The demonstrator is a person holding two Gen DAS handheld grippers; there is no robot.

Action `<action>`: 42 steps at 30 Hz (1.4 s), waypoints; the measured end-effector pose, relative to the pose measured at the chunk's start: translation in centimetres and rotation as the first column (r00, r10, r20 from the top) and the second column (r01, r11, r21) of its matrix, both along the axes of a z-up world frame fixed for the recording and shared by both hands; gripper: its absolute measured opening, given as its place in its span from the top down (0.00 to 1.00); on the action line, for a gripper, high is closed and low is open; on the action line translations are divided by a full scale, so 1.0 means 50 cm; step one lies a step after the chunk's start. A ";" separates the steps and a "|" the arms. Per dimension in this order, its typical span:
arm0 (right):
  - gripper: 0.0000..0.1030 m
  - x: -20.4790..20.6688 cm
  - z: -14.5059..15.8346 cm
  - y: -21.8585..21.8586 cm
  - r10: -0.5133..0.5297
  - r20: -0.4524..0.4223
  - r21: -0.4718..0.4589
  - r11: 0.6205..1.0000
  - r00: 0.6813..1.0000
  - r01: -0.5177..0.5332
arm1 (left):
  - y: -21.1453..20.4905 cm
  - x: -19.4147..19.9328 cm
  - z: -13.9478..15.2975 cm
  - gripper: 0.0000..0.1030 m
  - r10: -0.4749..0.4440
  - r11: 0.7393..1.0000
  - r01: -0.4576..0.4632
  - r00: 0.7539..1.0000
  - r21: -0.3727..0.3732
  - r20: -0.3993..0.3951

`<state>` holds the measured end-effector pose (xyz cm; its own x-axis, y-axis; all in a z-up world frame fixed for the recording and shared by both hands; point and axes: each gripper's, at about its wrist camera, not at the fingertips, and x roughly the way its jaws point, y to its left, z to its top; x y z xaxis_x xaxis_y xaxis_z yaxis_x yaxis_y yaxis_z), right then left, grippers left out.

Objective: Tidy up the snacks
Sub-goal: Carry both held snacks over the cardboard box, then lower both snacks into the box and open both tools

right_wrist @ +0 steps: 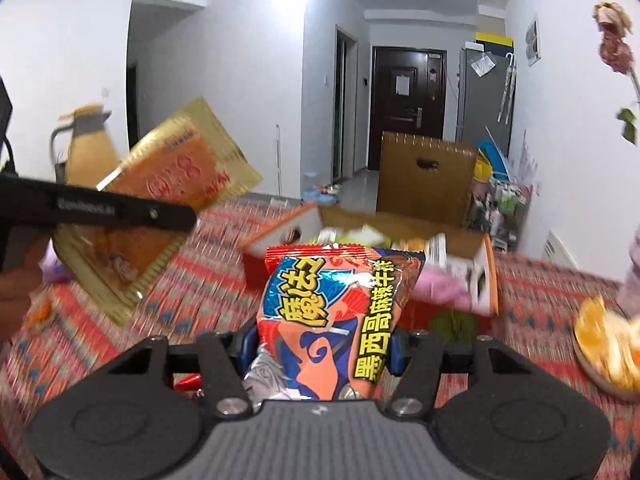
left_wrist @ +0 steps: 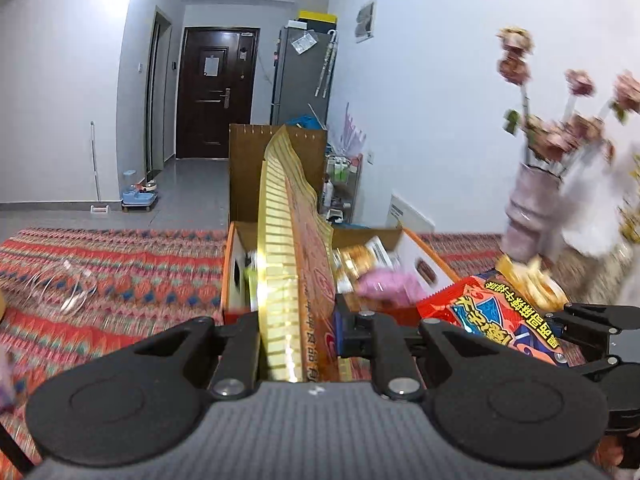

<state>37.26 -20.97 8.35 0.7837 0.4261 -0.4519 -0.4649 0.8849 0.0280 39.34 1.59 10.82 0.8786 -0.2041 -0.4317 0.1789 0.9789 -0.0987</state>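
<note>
My left gripper (left_wrist: 298, 334) is shut on a gold and orange snack packet (left_wrist: 288, 256), held edge-on above the table in front of the open orange cardboard box (left_wrist: 430, 258). The same packet (right_wrist: 168, 196) shows flat at the left of the right wrist view, pinched by the left gripper's fingers (right_wrist: 120, 210). My right gripper (right_wrist: 320, 350) is shut on a red and blue snack bag (right_wrist: 332, 316), just before the box (right_wrist: 486, 276). That bag (left_wrist: 496, 312) also shows in the left wrist view. The box holds several snacks, among them a pink packet (left_wrist: 390, 286).
The table has a red patterned cloth (left_wrist: 120, 272). A pink vase with dried flowers (left_wrist: 532, 212) stands at the right. A plate of orange pieces (right_wrist: 608, 344) lies right of the box. A tan jug (right_wrist: 86, 144) stands far left. A brown cardboard flap (right_wrist: 424, 176) rises behind the box.
</note>
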 end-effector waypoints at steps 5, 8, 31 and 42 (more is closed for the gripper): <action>0.45 0.208 0.004 0.007 -0.044 -0.031 0.042 0.998 0.999 0.045 | -0.006 0.200 -0.027 0.85 0.041 0.998 -0.039 0.998 0.045 -0.052; 0.44 0.326 -0.022 0.017 -0.092 -0.065 0.051 0.994 0.994 0.095 | -0.010 0.307 -0.060 0.85 0.051 0.998 -0.046 0.993 0.043 -0.107; 0.16 0.478 -0.132 0.092 -0.195 -0.121 -0.117 0.976 0.973 0.182 | -0.006 0.399 -0.154 0.03 0.040 0.994 -0.024 0.987 0.103 -0.158; 0.13 0.302 0.050 -0.011 -0.231 0.003 -0.086 0.969 0.973 0.231 | 0.040 0.227 0.025 0.00 0.039 0.996 -0.035 0.998 0.083 -0.055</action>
<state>52.34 -21.51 10.84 0.8531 0.1936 -0.4845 -0.2478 0.9675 -0.0497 50.70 3.61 12.08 0.8588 -0.1335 -0.4945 0.1387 0.9900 -0.0264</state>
